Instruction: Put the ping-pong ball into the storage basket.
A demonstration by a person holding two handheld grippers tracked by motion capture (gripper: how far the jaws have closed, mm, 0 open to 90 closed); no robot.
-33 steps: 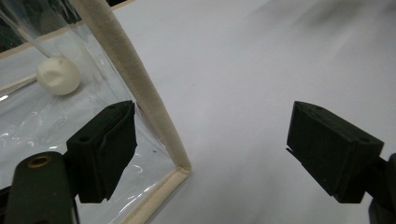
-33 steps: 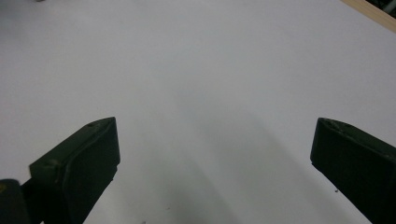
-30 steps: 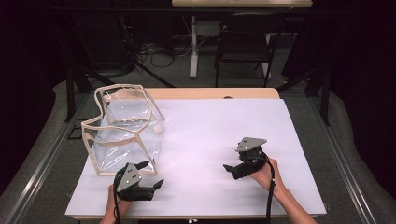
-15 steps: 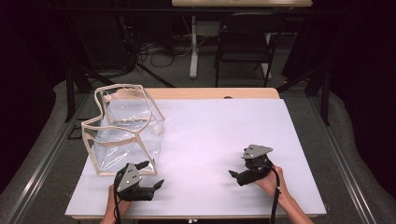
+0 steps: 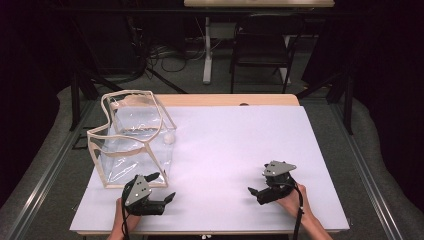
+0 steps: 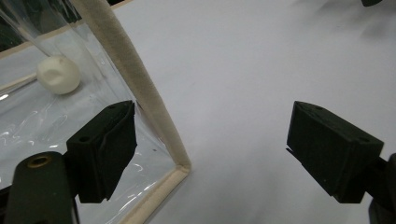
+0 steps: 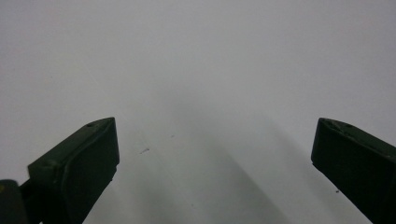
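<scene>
A clear plastic bag with cream fabric edging stands open on the left of the white table. A small white ball lies at its far right side, seen through the plastic as the ball in the left gripper view. My left gripper is open at the bag's near right corner, one jaw in front of the plastic wall. My right gripper is open low over bare table near the front right, nothing between its jaws.
The table's wooden far edge shows beyond the white surface. A dark chair and a table leg with cables stand on the floor behind. Wide bare surface lies between the two grippers.
My right gripper has drawn back toward the front edge and slightly right. The left gripper and the bag have stayed put.
</scene>
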